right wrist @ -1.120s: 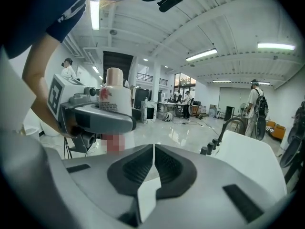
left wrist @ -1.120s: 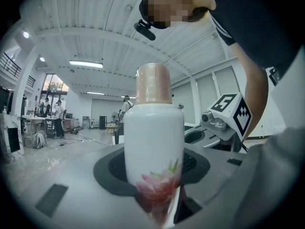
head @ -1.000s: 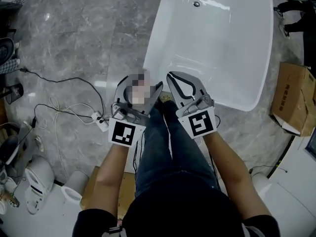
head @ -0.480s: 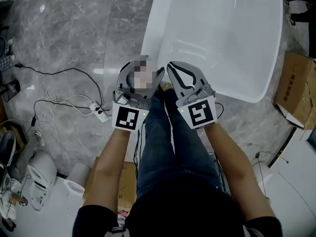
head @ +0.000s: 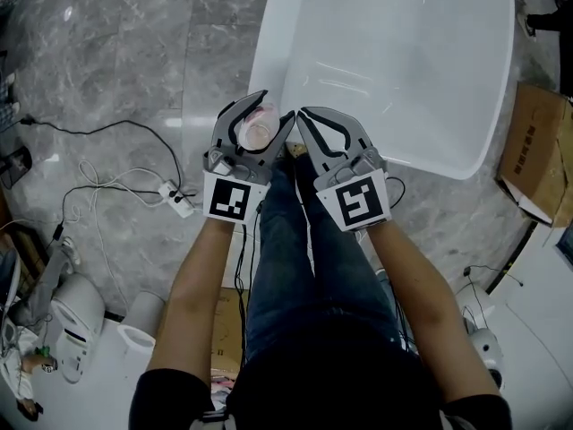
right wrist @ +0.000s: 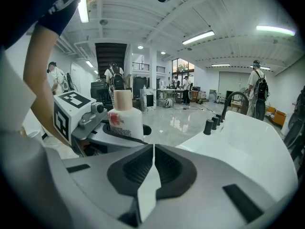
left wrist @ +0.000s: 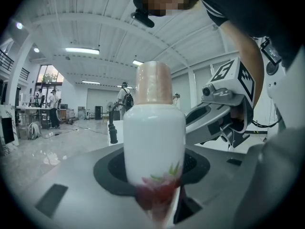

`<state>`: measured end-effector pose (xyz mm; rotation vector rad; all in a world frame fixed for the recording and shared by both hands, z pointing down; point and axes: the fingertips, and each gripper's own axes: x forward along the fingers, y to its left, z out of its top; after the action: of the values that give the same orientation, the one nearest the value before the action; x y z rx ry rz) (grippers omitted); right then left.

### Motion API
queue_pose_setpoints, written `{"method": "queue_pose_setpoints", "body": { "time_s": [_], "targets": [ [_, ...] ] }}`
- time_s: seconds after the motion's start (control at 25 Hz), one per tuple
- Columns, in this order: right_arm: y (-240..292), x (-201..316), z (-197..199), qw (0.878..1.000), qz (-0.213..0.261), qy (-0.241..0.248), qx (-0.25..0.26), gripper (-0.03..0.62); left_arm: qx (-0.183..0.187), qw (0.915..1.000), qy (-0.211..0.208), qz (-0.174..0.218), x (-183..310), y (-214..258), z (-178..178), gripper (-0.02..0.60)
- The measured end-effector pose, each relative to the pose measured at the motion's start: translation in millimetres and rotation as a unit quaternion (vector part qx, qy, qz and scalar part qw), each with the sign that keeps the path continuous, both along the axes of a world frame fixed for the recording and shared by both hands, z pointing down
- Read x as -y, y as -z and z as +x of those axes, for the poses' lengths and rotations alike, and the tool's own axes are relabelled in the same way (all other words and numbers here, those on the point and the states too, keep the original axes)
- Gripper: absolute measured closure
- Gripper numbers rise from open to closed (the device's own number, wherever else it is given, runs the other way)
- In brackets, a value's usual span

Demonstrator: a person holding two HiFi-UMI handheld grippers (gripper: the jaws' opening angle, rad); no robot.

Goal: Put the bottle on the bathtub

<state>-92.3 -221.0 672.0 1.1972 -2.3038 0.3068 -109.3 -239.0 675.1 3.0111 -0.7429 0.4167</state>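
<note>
A white bottle (head: 258,128) with a pale pink cap and a red flower print stands upright between the jaws of my left gripper (head: 274,109), which is shut on it. In the left gripper view the bottle (left wrist: 154,137) fills the middle, pinched low down by the left gripper (left wrist: 152,152). My right gripper (head: 305,121) is right beside it, shut with nothing in it; its jaws meet at the right gripper (right wrist: 152,149). The white bathtub (head: 403,61) lies just beyond both grippers, and its near rim (right wrist: 248,142) shows at the right.
Black faucet knobs (right wrist: 212,123) sit on the tub's edge. A cardboard box (head: 537,159) stands right of the tub. A power strip and cables (head: 175,200) lie on the marble floor at the left, with white appliances (head: 76,325) at lower left. People stand far back in the hall.
Both grippers have come down a little, side by side, with the bottle still held in the left one. The head view has shifted, so less of the tub's far end shows.
</note>
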Motion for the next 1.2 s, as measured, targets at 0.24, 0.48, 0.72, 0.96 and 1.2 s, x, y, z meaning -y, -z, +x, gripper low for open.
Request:
{"method": "queue_pose_setpoints", "body": {
  "time_s": [0.24,0.48,0.72,0.96,1.2],
  "targets": [
    [-3,-3,-3,1.0,-0.002,0.004,0.001,0.565,0.007,0.9999,-0.006,0.005,-1,-12,1,0.359],
    [-6,-4,-4,1.0,-0.006,-0.002,0.006,0.565,0.005,1.0,-0.006,-0.003,0,-25,-1,0.359],
    [-4,-2,-8,1.0,-0.003,-0.002,0.008,0.565,-0.01,0.9998,-0.008,-0.017,-2,-29,-2,0.359],
    [6,-10,-12,1.0,-0.003,-0.008,0.012,0.565,0.009,0.9943,-0.014,-0.106,-17,-45,-9,0.232],
    [38,-26,-10,1.0,0.013,-0.008,0.009,0.565,-0.009,0.9886,0.065,-0.135,-41,-11,-59,0.229]
  ]
}}
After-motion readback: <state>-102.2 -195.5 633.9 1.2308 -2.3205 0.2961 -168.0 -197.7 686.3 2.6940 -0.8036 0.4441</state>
